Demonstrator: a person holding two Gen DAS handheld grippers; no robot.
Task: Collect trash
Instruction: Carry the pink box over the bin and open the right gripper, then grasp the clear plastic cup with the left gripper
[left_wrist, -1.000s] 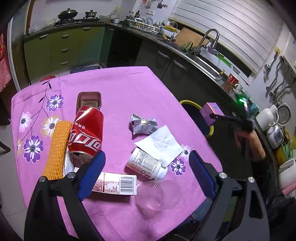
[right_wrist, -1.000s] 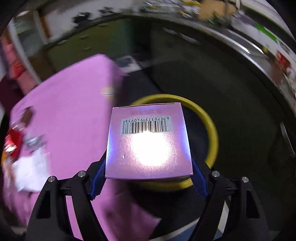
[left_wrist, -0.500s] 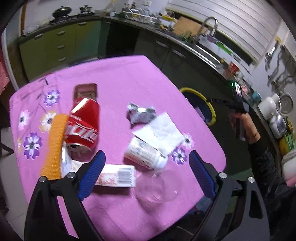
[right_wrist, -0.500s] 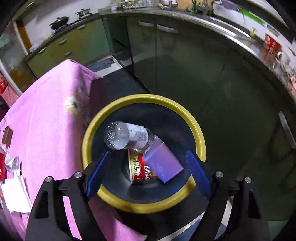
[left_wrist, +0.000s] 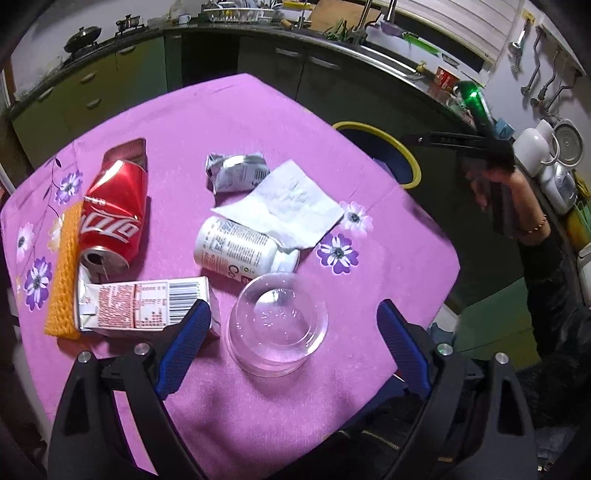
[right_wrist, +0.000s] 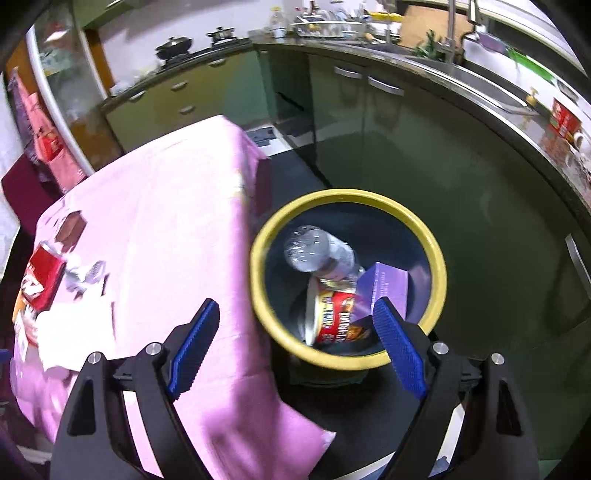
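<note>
Two empty tools: left (left_wrist: 291, 325) over table, right (right_wrist: 295, 332) over bin (right_wrist: 436, 258).

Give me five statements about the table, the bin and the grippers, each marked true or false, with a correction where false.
1. The red can stands upright on the pink tablecloth. False: it lies on its side, dented.
2. The purple box lies inside the yellow-rimmed bin. True.
3. The left gripper is closed on the clear plastic cup. False: its jaws stand open, with the cup between them, untouched.
4. A clear plastic bottle lies in the bin. True.
5. The right gripper holds a white napkin. False: it is open and empty; the white napkin lies on the table, partly over the white bottle.
</note>
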